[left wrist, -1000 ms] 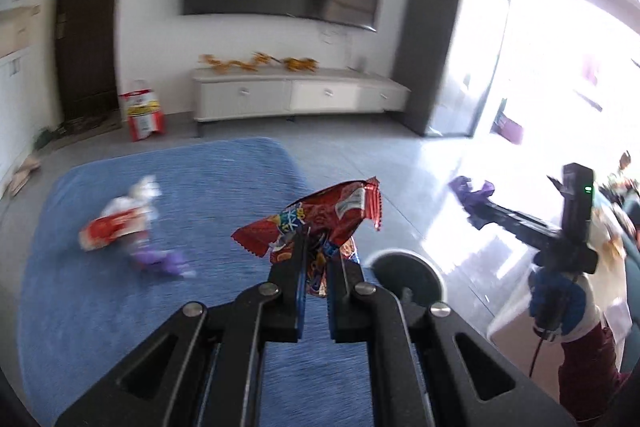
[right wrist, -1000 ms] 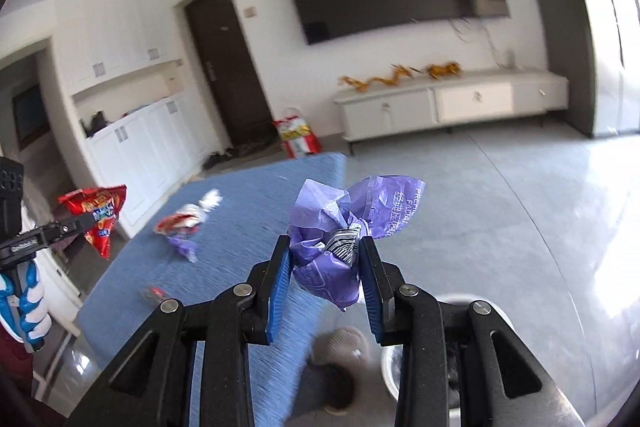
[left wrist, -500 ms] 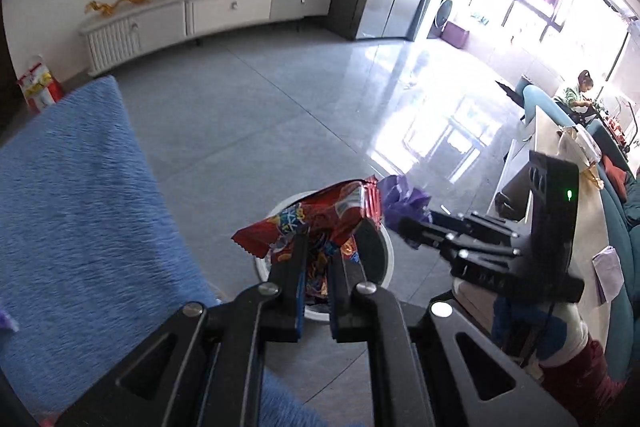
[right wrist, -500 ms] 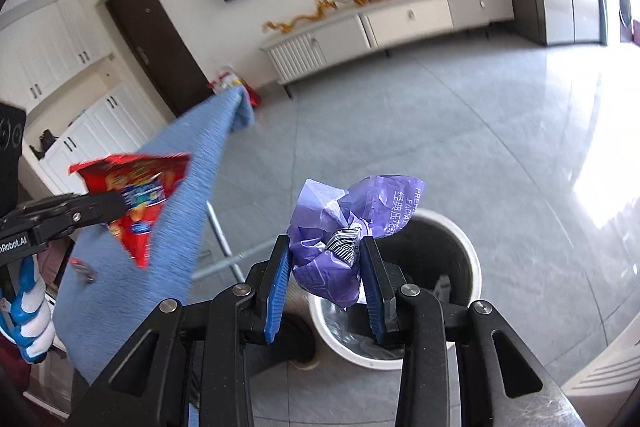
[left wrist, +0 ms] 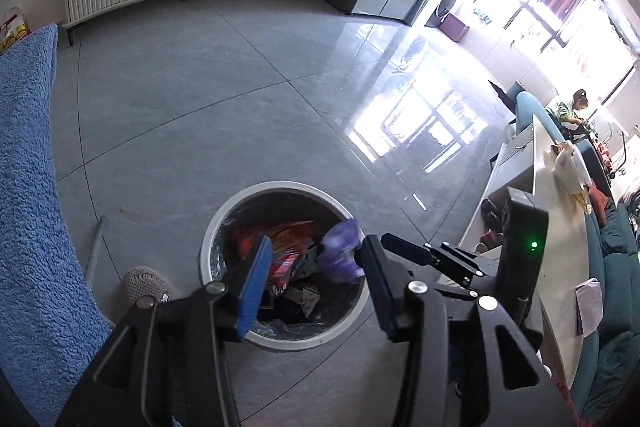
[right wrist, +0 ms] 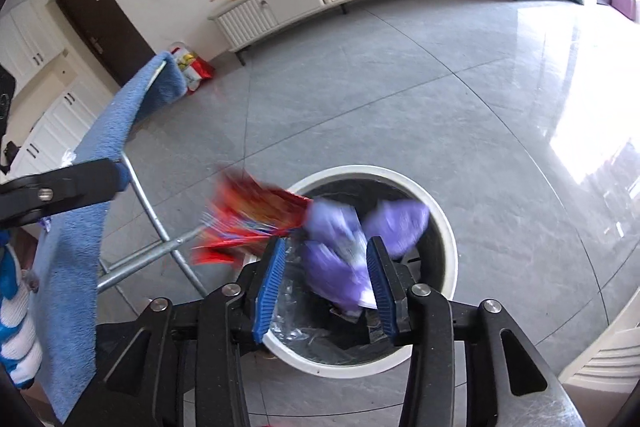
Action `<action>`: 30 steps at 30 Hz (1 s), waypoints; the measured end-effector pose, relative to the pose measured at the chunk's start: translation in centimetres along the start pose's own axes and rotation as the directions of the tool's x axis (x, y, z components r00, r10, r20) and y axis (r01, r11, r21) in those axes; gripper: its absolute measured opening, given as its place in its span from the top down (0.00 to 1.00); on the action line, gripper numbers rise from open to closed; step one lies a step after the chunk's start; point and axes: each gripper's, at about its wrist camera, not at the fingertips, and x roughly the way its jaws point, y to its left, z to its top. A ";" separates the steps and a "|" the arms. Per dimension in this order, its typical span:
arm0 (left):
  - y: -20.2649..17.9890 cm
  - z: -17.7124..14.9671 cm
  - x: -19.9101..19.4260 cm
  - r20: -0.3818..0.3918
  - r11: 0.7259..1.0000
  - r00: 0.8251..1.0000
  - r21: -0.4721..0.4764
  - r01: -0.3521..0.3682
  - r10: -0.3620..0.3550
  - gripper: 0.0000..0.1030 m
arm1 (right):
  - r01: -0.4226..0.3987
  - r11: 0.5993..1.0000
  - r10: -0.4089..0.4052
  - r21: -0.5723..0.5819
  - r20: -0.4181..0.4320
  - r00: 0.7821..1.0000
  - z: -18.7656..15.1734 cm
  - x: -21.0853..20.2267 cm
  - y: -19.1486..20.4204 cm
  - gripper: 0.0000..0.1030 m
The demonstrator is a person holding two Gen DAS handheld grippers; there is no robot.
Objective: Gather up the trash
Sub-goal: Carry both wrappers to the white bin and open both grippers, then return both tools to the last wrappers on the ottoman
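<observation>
- Red snack wrapper (right wrist: pixel 256 223) blurred in air at bin's left rim, long axis lying left-right, one end toward purple wrapper (right wrist: pixel 344 247).
- Purple wrapper crumpled, loose between the blue pads, over the bin mouth.
- White round trash bin (left wrist: pixel 224 219): liner, assorted wrappers inside.
- Left gripper (left wrist: pixel 312 291): wide, empty.
- Right gripper (right wrist: pixel 326 287): wide, not clamping.

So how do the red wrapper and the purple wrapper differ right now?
The red wrapper is motion-blurred at the left rim of the bin; the purple wrapper sits between the open fingers of the right gripper, over the bin's mouth. The red looks flatter, the purple crumpled. Both appear released, neither clamped.
</observation>
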 end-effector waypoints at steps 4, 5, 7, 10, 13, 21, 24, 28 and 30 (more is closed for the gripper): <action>0.5 -0.5 -1.8 0.024 1.000 1.000 0.001 0.000 0.000 0.56 | 0.018 1.000 -0.018 0.002 0.003 1.000 -0.3 -0.6 0.1 0.57; 0.5 -0.8 -2.5 0.033 1.000 0.999 0.004 -0.004 0.004 0.56 | 0.022 1.000 -0.022 0.001 0.005 1.000 -0.4 -0.9 0.3 0.57; 0.6 -1.1 -4.1 0.055 1.000 0.998 0.010 -0.019 0.018 0.56 | 0.026 1.000 -0.026 -0.001 0.011 1.000 -0.4 -1.4 0.4 0.57; 1.0 -1.5 -6.5 0.107 0.999 0.993 0.011 -0.046 0.045 0.56 | 0.029 1.000 -0.028 -0.012 0.031 0.999 -0.3 -2.6 1.0 0.54; 1.1 -2.2 -9.1 0.160 0.998 0.985 -0.001 -0.064 0.063 0.56 | 0.031 0.999 -0.029 -0.027 0.054 0.998 -0.1 -4.2 1.7 0.53; 2.6 -5.1 -17.0 0.277 0.993 0.954 -0.026 -0.115 0.117 0.56 | 0.017 0.995 -0.002 -0.100 0.146 0.989 0.5 -9.1 6.1 0.51; 3.1 -6.6 -20.2 0.324 0.988 0.933 -0.048 -0.146 0.153 0.47 | -0.002 0.989 0.029 -0.145 0.184 0.982 0.7 -11.1 8.5 0.50; 4.7 -8.9 -24.9 0.393 0.980 0.897 -0.097 -0.176 0.200 0.45 | -0.027 0.977 0.076 -0.211 0.228 0.971 1.0 -13.7 11.9 0.48; 5.4 -10.4 -27.1 0.424 0.972 0.875 -0.125 -0.199 0.234 0.45 | -0.037 0.969 0.099 -0.244 0.245 0.964 0.9 -15.0 13.5 0.47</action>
